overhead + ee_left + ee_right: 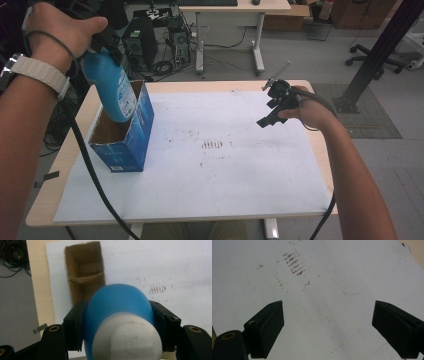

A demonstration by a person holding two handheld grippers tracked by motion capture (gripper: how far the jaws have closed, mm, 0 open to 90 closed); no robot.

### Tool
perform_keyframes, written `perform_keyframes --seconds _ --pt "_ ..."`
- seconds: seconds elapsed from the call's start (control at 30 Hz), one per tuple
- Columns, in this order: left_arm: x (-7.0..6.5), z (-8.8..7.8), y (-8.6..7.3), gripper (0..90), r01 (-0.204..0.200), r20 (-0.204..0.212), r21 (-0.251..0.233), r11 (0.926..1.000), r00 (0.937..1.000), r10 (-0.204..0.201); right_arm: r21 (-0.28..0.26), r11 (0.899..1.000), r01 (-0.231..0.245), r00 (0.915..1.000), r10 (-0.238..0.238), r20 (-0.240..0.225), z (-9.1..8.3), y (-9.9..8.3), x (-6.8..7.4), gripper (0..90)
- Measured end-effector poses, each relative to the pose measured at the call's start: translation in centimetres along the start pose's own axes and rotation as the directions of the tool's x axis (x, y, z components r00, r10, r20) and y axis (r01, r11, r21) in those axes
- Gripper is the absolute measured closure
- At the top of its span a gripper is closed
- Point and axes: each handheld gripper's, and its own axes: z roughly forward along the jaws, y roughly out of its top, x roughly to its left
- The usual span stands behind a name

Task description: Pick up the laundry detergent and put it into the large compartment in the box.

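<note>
One blue bottle (pixel 111 87) in left claw (pixel 117 322); label unreadable.

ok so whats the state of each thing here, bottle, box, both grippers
blue bottle: held upright, lower end inside the box's open top
cardboard box: standing on the white sheet, top open
left gripper: shut on the bottle below its white cap
right gripper: open, nothing between its fingers, above the white sheet

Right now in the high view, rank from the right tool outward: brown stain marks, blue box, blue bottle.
From the right tool:
1. Brown stain marks, mid-sheet, to its left and nearer the person.
2. Blue box, open-topped, at the table's left side.
3. Blue bottle, held in the left tool, its base over the box opening. Nearly level with the box; a close call.
</note>
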Motion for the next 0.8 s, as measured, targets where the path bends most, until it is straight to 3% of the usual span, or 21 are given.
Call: perform_keyframes --seconds 0.57,0.8 --pt "2.6 0.7 -0.4 37.4 0.073 -0.013 -0.005 0.9973 0.9972 -0.073 0.001 1.000 -0.001 1.0000 0.001 0.000 0.0 0.0 0.0 10.8" --pt "3.1 1.2 -0.5 37.4 0.078 -0.032 -0.003 0.9970 0.9965 -0.078 0.000 1.000 0.002 1.0000 -0.002 -0.001 0.2 0.2 0.0 10.8"
